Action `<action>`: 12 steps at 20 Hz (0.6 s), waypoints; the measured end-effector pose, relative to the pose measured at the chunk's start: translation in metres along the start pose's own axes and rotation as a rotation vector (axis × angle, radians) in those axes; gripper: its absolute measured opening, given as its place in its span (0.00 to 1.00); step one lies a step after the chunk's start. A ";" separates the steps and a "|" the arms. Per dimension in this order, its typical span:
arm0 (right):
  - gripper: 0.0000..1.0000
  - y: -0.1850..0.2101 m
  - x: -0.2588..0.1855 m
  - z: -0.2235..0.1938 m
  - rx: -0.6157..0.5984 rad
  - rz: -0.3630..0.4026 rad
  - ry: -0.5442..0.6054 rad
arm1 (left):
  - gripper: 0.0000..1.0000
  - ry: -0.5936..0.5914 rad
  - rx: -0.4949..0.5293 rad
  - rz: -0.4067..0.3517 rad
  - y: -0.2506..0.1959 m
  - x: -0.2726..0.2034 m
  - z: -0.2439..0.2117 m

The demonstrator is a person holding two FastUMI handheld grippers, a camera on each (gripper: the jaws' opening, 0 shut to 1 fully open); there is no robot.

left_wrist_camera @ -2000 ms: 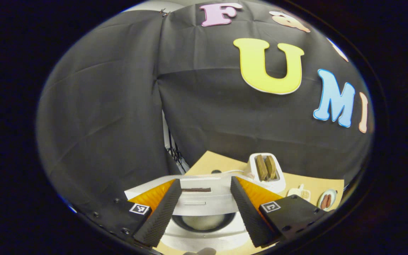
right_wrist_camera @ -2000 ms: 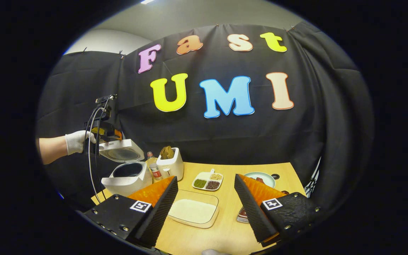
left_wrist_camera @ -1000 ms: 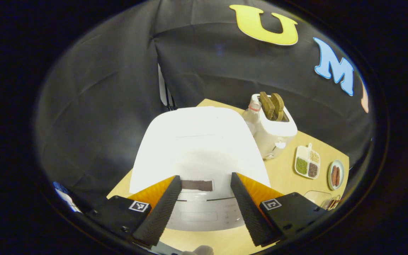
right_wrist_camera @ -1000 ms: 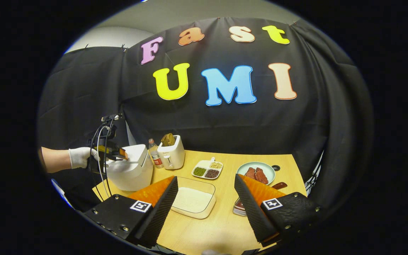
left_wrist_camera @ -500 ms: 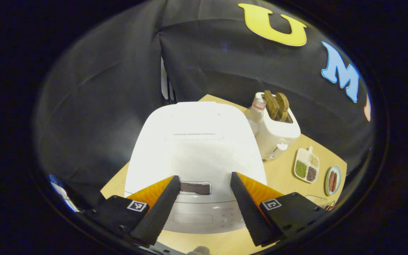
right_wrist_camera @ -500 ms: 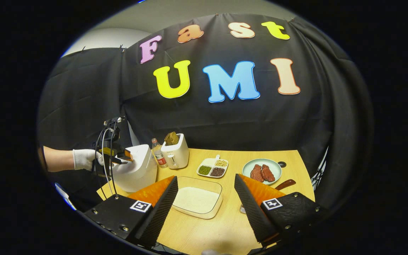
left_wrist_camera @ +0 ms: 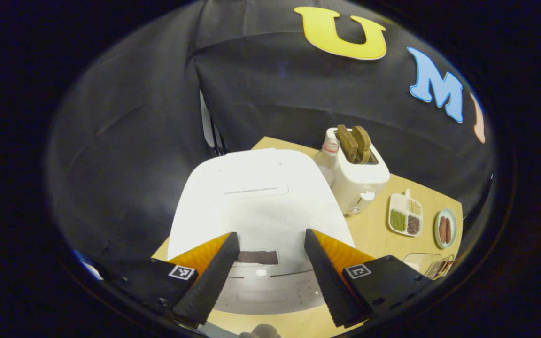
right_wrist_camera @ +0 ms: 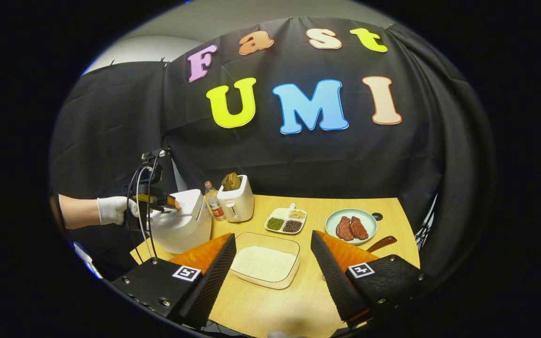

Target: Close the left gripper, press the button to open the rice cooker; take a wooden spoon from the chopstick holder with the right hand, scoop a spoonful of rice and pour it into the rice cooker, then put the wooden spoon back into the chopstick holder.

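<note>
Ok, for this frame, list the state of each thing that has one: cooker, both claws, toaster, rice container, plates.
rice cooker: lid shut
left claw: open, over the cooker's front edge
right claw: open, holding nothing
toaster: bread sticking up from slots
rice container: uncovered, rice inside
divided dish: three compartments filled
green plate: two meat pieces on it

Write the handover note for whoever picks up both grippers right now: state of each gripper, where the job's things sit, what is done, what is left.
Left gripper: open, empty, over the front edge of the rice cooker, near its dark button.
Right gripper: open, empty, above the table and the clear tray of rice.
Rice cooker: lid down, at the table's left end beside the toaster.
Done, as things lie now: nothing visible; no spoon is held.
Left: shut the left gripper, press the button, fetch the spoon, scoop rice, pour it in, return the spoon.
</note>
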State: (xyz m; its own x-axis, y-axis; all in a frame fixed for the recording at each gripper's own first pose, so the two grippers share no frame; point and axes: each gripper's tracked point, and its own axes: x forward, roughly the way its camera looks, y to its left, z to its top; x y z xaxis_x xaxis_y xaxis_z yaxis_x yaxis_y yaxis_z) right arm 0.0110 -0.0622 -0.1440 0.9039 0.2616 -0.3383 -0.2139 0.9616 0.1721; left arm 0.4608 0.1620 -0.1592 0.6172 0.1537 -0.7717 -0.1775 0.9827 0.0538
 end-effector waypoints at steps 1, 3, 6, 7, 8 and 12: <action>0.98 0.001 0.000 0.001 0.002 0.000 -0.003 | 0.99 -0.029 -0.002 -0.004 0.001 -0.004 0.011; 0.98 0.005 -0.001 0.005 0.014 0.006 -0.008 | 0.98 0.016 -0.023 -0.012 0.000 -0.002 0.006; 0.98 0.011 -0.005 0.014 0.009 0.009 -0.024 | 1.00 0.122 -0.010 -0.023 -0.001 0.014 -0.017; 0.98 0.012 -0.006 0.015 0.003 0.011 -0.028 | 1.00 0.142 -0.007 -0.025 -0.001 0.018 -0.022; 0.98 0.013 -0.008 0.015 0.004 0.013 -0.029 | 1.00 0.150 -0.003 -0.023 -0.001 0.018 -0.025; 0.98 0.019 -0.013 0.008 0.016 0.022 -0.021 | 1.00 0.074 0.016 -0.009 -0.003 0.026 -0.022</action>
State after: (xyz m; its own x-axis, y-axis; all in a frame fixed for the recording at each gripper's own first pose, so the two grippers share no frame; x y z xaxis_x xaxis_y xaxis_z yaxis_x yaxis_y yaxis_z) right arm -0.0017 -0.0484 -0.1286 0.9066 0.2812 -0.3147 -0.2285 0.9540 0.1942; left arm 0.4606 0.1611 -0.1927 0.5599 0.1374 -0.8171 -0.1592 0.9856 0.0566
